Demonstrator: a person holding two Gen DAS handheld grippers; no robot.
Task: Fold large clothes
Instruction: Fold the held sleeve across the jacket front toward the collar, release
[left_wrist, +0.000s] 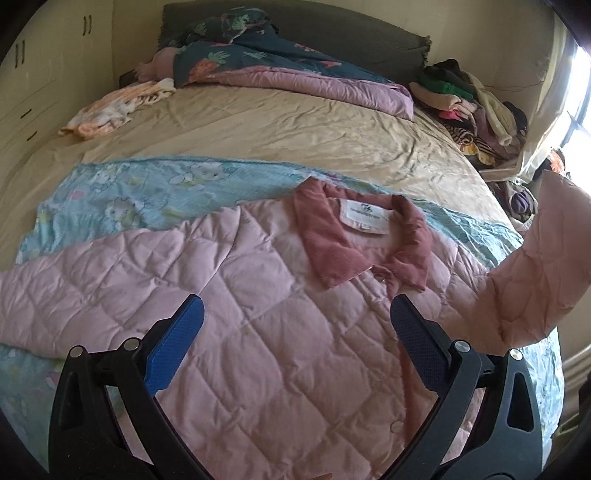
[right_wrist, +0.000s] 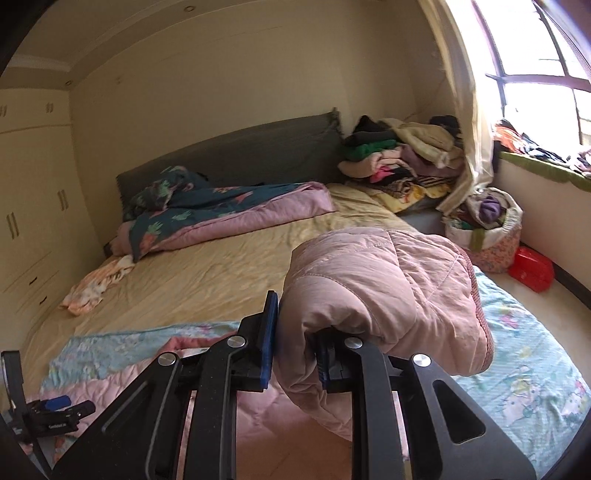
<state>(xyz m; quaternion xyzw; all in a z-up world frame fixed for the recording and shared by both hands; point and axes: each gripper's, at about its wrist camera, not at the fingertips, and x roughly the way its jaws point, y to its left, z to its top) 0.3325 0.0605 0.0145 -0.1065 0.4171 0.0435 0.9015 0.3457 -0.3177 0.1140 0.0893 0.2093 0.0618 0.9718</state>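
A pink quilted jacket (left_wrist: 258, 295) with a dusty-red collar (left_wrist: 332, 240) lies front-up on a light blue cartoon-print sheet (left_wrist: 129, 192) on the bed. My left gripper (left_wrist: 295, 321) is open and empty, hovering over the jacket's chest below the collar. My right gripper (right_wrist: 295, 332) is shut on the jacket's sleeve (right_wrist: 384, 291), holding it lifted above the bed. That raised sleeve also shows at the right of the left wrist view (left_wrist: 546, 266). The left gripper shows at the lower left of the right wrist view (right_wrist: 55, 410).
The beige bed sheet (left_wrist: 277, 125) carries a teal and pink quilt (left_wrist: 295, 74) by the grey headboard, a small peach garment (left_wrist: 110, 110) at the left, and a clothes pile (left_wrist: 472, 107) at the right. A laundry bag (right_wrist: 487, 229) and red box (right_wrist: 532, 273) stand on the floor by the window.
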